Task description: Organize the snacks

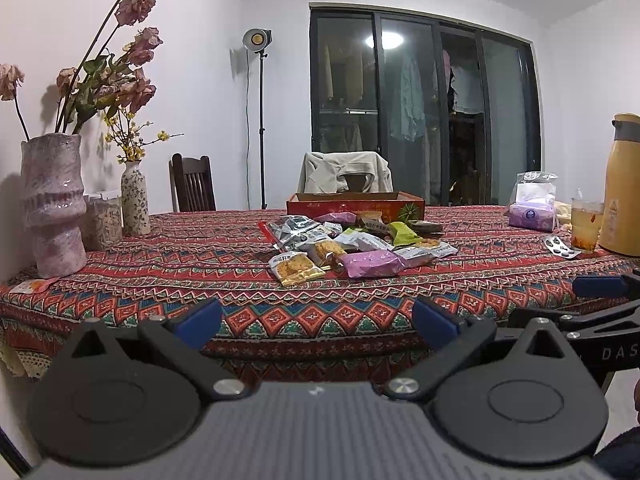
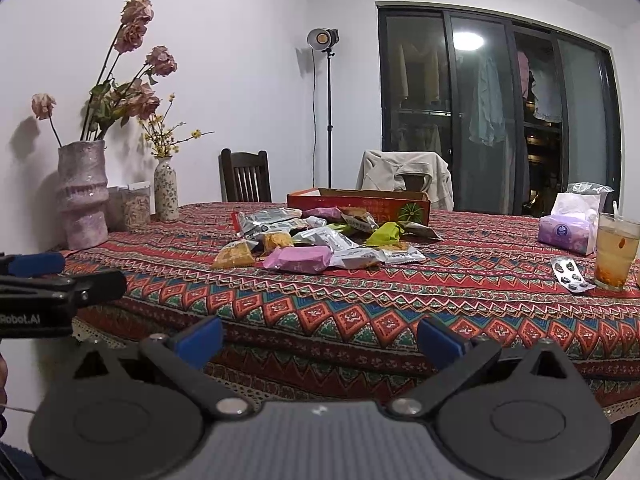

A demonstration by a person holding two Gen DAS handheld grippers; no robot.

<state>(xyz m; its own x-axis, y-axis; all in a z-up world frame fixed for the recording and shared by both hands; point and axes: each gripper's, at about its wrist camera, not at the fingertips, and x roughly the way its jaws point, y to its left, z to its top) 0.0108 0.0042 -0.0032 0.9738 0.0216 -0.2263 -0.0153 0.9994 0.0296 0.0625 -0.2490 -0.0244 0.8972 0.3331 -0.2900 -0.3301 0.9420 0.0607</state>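
A heap of wrapped snacks [image 1: 352, 246] lies mid-table on the patterned cloth, with a pink packet [image 1: 374, 263] and an orange-yellow packet [image 1: 294, 267] nearest. Behind it stands a shallow red cardboard box [image 1: 356, 205]. The right wrist view shows the same snacks [image 2: 316, 240] and red box [image 2: 358, 204]. My left gripper [image 1: 318, 322] is open with nothing between its blue pads, held in front of the table's near edge. My right gripper [image 2: 320, 342] is open and holds nothing, also short of the edge. Each gripper shows at the side of the other's view.
Two vases with dried flowers [image 1: 54, 204] and a jar [image 1: 102, 220] stand at the left. A tissue pack [image 2: 566, 232], a glass of drink [image 2: 614, 254], a pill blister [image 2: 570, 274] and a yellow thermos [image 1: 624, 188] sit at the right. Chairs [image 2: 246, 176] stand beyond the table.
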